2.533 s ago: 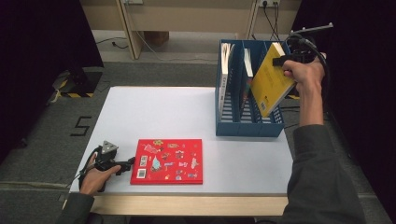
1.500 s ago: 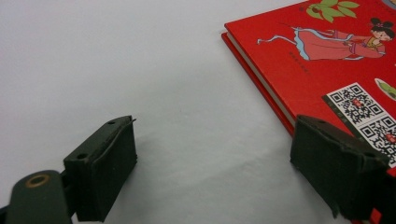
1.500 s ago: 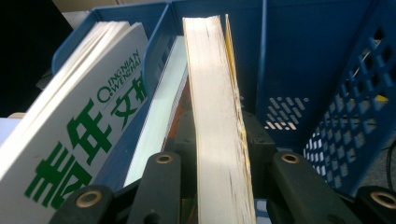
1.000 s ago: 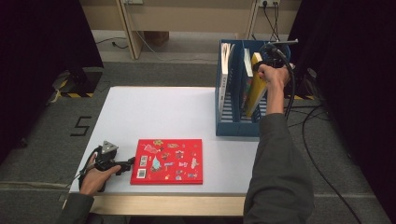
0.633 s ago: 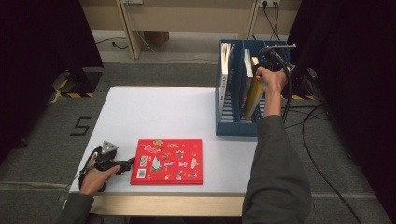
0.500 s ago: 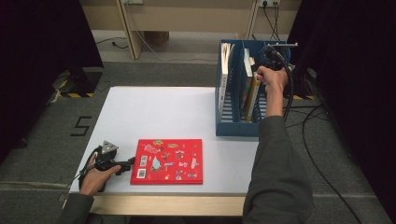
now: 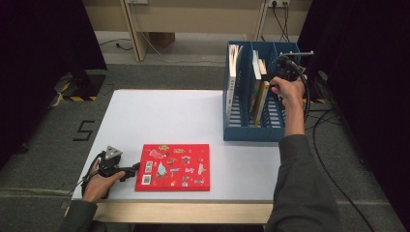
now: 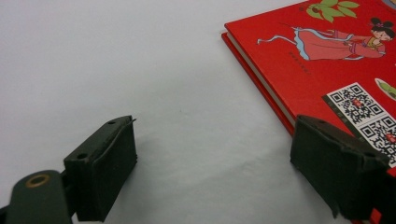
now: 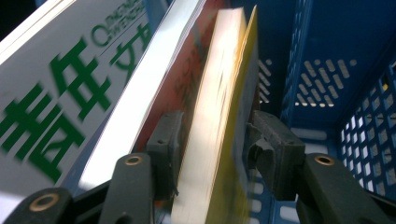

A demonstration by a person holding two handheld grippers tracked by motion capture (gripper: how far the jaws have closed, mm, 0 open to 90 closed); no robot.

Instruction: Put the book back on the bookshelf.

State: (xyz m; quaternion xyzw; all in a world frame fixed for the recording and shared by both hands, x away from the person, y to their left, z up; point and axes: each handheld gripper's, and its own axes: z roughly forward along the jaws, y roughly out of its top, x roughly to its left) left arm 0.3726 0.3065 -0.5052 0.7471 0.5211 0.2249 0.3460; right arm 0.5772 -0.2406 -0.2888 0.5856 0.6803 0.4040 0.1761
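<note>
A yellow book (image 7: 261, 99) stands in the middle compartment of the blue file rack (image 7: 251, 134), leaning against a white book (image 7: 256, 65). My right gripper (image 7: 276, 77) reaches into the rack from above. In the right gripper view its jaws (image 9: 217, 119) are shut on the yellow book (image 9: 224, 93), one pad on each side. A red picture book (image 7: 172, 166) lies flat near the table's front edge. My left gripper (image 7: 134, 170) rests on the table at the red book's left edge. It stands open (image 8: 215, 128), with its right jaw over the red book's (image 8: 327, 70) corner.
Another white book (image 7: 232, 72) stands in the rack's left compartment. A white book with green lettering (image 9: 60, 93) presses close beside the yellow one. The blue perforated rack wall (image 9: 327, 70) is on the other side. The white table (image 7: 164, 118) stretches between the rack and the red book.
My right gripper brought the yellow book from a tilted hold above the rack's right side down into the middle compartment. The left gripper and red book stayed still.
</note>
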